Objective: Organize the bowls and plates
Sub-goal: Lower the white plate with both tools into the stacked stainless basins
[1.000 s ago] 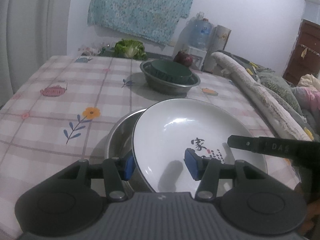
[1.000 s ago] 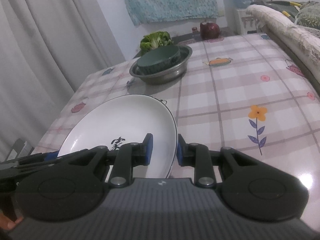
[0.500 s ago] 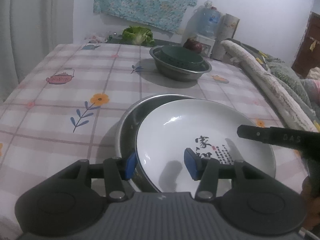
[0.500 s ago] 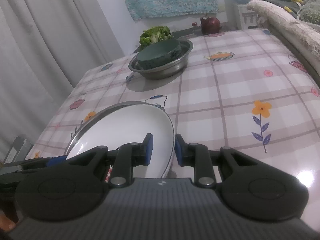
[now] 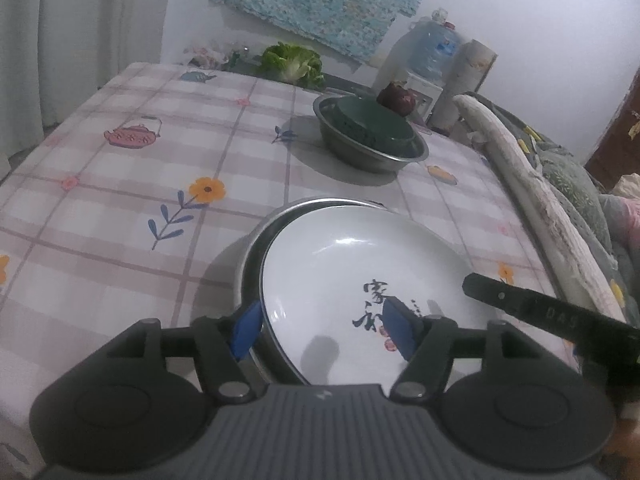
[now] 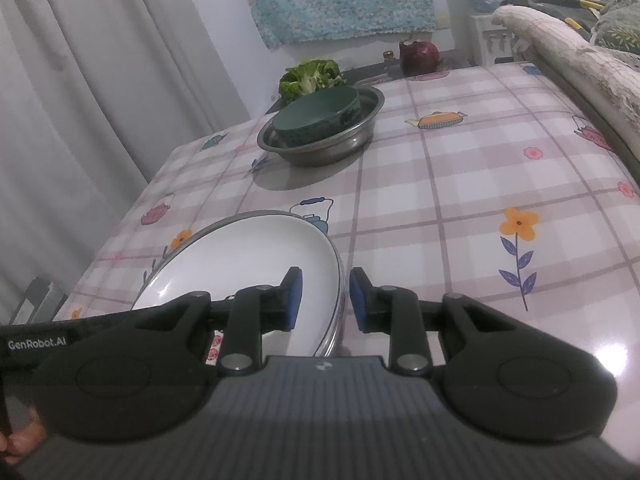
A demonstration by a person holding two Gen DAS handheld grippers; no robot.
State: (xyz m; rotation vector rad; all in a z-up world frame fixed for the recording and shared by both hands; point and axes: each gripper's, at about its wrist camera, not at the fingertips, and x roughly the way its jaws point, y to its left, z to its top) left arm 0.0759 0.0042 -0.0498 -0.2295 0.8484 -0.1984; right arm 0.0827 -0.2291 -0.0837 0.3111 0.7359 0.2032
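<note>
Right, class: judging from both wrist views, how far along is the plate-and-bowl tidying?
Done: green bowl sits in the far steel basin. In hand: white plate lies in the near steel basin; the left gripper straddles its rim and its jaws have just been opening; the right gripper straddles the opposite rim, grip unclear. Left: withdrawing both grippers.

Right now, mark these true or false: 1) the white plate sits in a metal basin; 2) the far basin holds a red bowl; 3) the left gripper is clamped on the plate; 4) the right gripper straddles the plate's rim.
1) True: the white plate lies in the near metal basin.
2) False: the far basin holds a dark green bowl.
3) False: the left gripper has just been opening, its pads clear of the rim.
4) True: the right gripper has a finger on each side.
</note>
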